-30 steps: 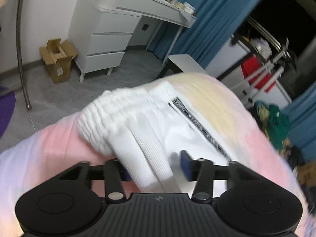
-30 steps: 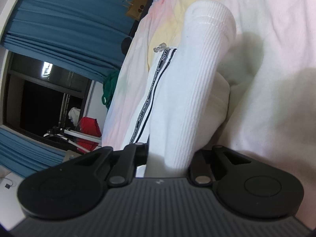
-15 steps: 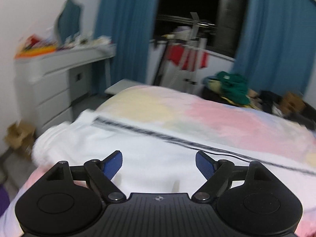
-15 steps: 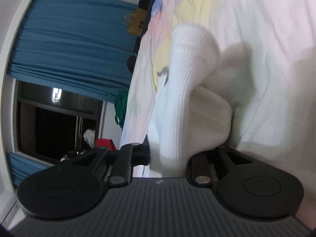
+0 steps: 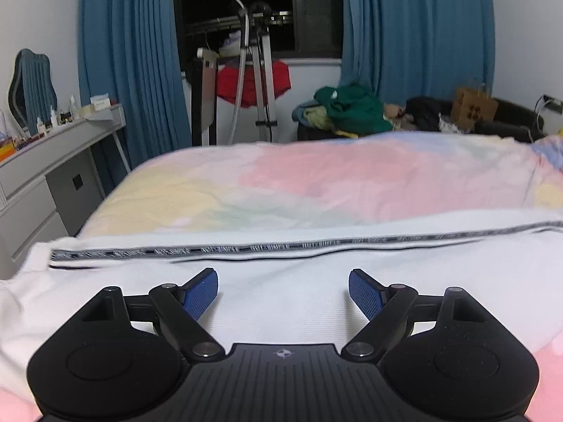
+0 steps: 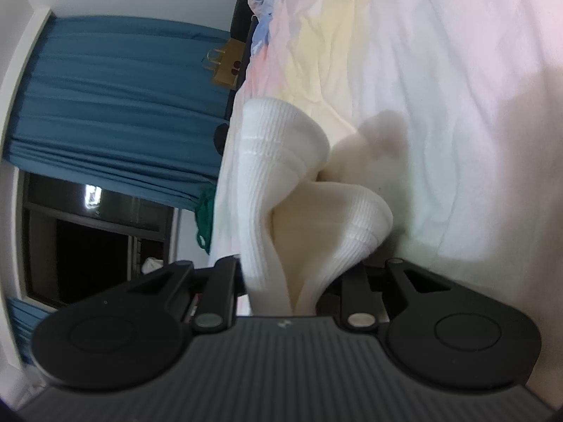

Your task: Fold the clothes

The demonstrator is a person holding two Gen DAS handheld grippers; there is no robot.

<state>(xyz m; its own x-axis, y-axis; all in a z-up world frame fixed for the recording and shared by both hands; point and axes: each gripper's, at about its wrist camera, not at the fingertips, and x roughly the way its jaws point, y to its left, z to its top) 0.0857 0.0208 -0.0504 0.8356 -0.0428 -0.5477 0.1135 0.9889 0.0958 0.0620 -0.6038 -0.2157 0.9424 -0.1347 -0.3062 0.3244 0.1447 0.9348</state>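
A white garment (image 5: 281, 281) with a black lettered stripe (image 5: 267, 248) lies stretched across the near side of the pastel bed cover (image 5: 316, 183). My left gripper (image 5: 283, 290) is open and empty, its blue pads (image 5: 198, 295) just above the white cloth. In the right wrist view my right gripper (image 6: 285, 285) is shut on the garment's white ribbed cuffs (image 6: 281, 183), which bunch up between the jaws over the bed cover (image 6: 440, 88). The right fingertips are hidden by the cloth.
A grey desk with drawers (image 5: 42, 176) stands left of the bed. Beyond the bed are blue curtains (image 5: 126, 63), a metal drying rack with a red cloth (image 5: 251, 81), a pile of green clothes (image 5: 348, 109) and a brown paper bag (image 5: 473, 109).
My left gripper let go of the white cloth, opened wide and swung level to face across the bed. My right gripper kept its hold on the ribbed cuffs while the cloth shifted.
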